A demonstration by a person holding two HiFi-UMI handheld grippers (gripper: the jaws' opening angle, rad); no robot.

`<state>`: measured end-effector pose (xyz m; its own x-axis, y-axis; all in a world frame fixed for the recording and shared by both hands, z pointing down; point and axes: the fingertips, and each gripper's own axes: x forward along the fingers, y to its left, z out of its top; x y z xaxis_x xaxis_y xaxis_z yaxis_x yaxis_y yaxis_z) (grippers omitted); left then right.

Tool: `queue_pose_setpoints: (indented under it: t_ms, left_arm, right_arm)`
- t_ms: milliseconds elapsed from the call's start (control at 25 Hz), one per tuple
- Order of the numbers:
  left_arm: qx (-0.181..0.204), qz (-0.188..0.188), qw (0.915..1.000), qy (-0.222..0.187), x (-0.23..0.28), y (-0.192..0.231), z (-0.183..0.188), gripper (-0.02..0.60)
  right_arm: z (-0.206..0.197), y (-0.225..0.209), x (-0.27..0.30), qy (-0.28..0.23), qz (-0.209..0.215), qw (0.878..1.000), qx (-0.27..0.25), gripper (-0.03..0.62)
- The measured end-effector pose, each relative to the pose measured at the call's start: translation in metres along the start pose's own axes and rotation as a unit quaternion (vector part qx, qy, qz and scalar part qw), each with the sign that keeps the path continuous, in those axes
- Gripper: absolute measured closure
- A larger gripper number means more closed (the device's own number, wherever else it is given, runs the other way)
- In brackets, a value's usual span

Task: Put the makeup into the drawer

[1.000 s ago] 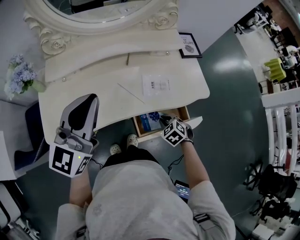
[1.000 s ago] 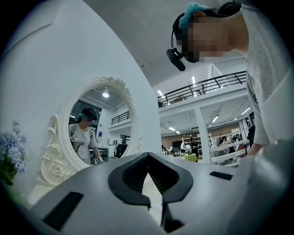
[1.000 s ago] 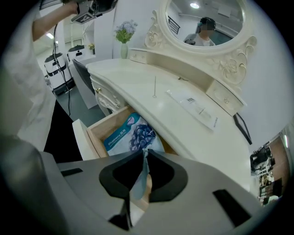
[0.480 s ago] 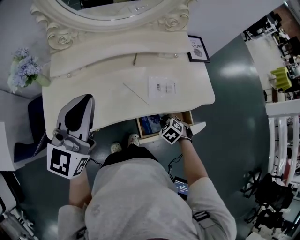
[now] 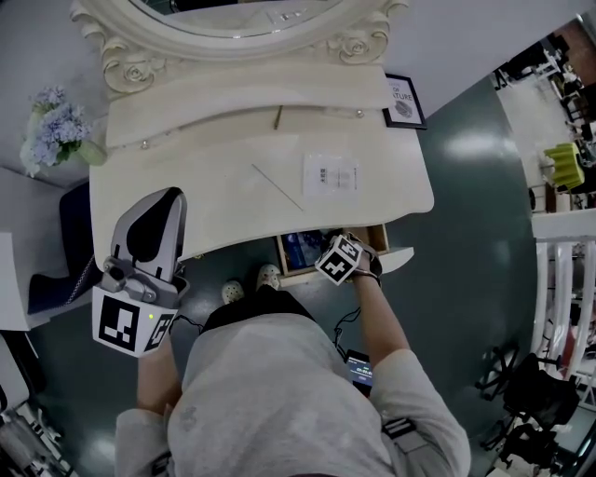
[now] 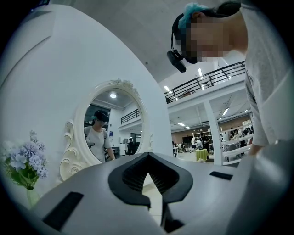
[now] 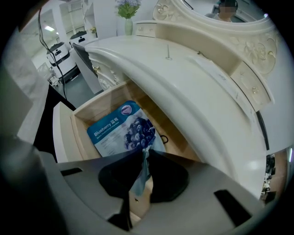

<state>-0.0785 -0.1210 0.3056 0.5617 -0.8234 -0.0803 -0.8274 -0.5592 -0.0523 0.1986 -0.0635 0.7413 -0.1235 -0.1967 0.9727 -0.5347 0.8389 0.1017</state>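
A blue blueberry mask sachet [image 7: 121, 133] lies slanted in the open wooden drawer [image 7: 80, 137] under the white vanity top [image 5: 233, 186]. My right gripper [image 7: 146, 151] points steeply down into the drawer. Its jaws are opening, with the sachet's near edge still pinched between the tips. In the head view the sachet [image 5: 300, 247] shows just left of the right gripper [image 5: 326, 246], whose tips are hidden under its marker cube. My left gripper [image 5: 169, 194] is held level over the vanity's left front edge. That left gripper [image 6: 148, 154] is shut with nothing in it.
An oval mirror [image 5: 233, 19] stands at the back of the vanity. A printed paper [image 5: 331, 175] and a thin stick [image 5: 277, 186] lie on top. Flowers [image 5: 58, 130] stand at the left, a framed picture [image 5: 403, 100] at the right. The drawer's white front [image 5: 396, 258] juts out.
My right gripper has sunk lower into the drawer with the sachet. The left gripper has stayed almost where it was.
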Motion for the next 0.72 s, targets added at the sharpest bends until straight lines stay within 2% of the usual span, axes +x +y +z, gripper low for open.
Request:
queue_pose_setpoints:
  t_ms: [320, 440, 640, 720]
  left_arm:
    - [0.0, 0.001, 1.0, -0.003, -0.003, 0.006, 0.001, 0.568]
    - [-0.001, -0.002, 1.0, -0.004, -0.002, 0.007, 0.001, 0.568]
    - [-0.003, -0.01, 0.9999, -0.012, 0.0, 0.009, 0.003, 0.568]
    - [-0.004, -0.013, 0.9998, -0.016, 0.001, 0.009, 0.005, 0.568]
  right_arm:
    - [-0.002, 0.003, 0.001, 0.017, -0.007, 1.0, -0.002, 0.515]
    - [0.0, 0.003, -0.003, 0.006, -0.003, 1.0, 0.011, 0.473]
    - [0.012, 0.003, -0.021, -0.031, -0.004, 0.999, 0.041, 0.473]
    - [0.016, 0.002, -0.03, -0.049, -0.007, 0.997, 0.054, 0.508]
